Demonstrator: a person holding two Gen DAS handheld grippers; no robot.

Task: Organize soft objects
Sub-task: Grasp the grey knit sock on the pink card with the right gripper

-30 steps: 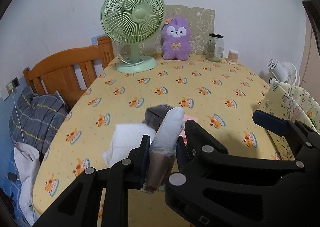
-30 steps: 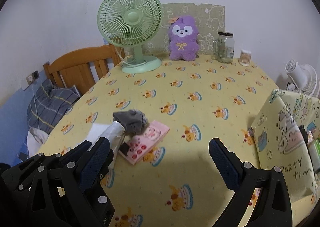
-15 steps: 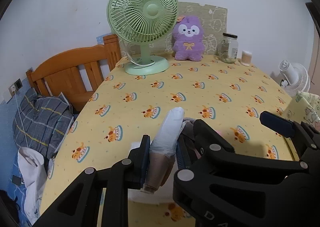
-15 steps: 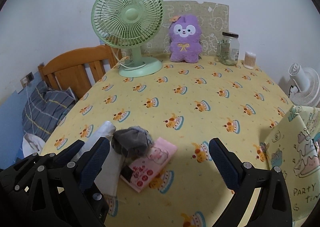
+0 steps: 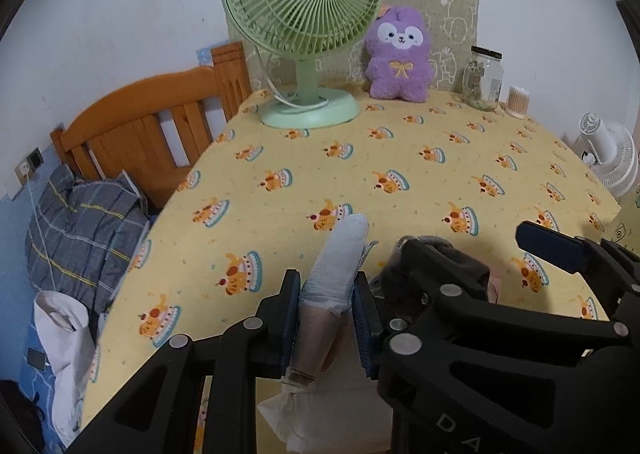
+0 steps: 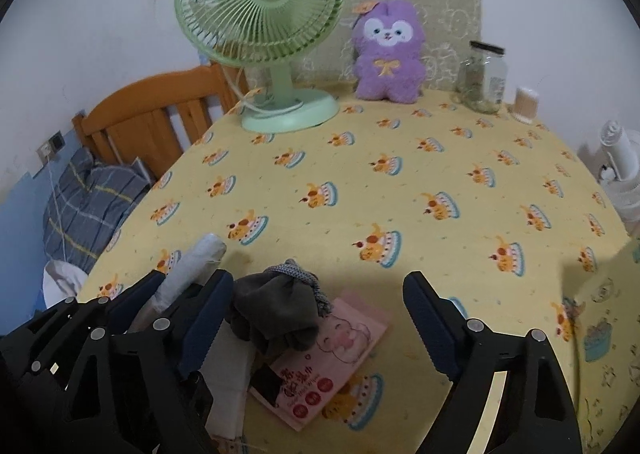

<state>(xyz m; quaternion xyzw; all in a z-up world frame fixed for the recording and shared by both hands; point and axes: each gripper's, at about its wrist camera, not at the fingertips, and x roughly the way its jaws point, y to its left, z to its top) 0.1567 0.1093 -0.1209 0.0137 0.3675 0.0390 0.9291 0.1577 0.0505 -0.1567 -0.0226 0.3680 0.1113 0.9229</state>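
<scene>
The left gripper (image 5: 327,318) has its fingers (image 5: 291,318) closed on a pale rolled packet (image 5: 334,274) that sticks out forward over the table (image 5: 400,158); the right gripper (image 5: 452,282), fingers spread apart, sits just to its right above a grey cloth (image 5: 448,254); at the table's far edge stand a green fan (image 5: 302,22), a purple plush toy (image 5: 400,54) and a glass jar (image 5: 483,78).

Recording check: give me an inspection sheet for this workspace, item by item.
Surface: yellow printed tablecloth.
Job's things: white roll clamped in left tongs; grey sock lying on pink wipes pack.
Clutter: green fan, purple plush toy, glass jar, cotton swabs.
Grippers: right tongs open, empty.
Cables: fan's white cord.
Surroundings: wooden bed frame, plaid bedding, white fan.
</scene>
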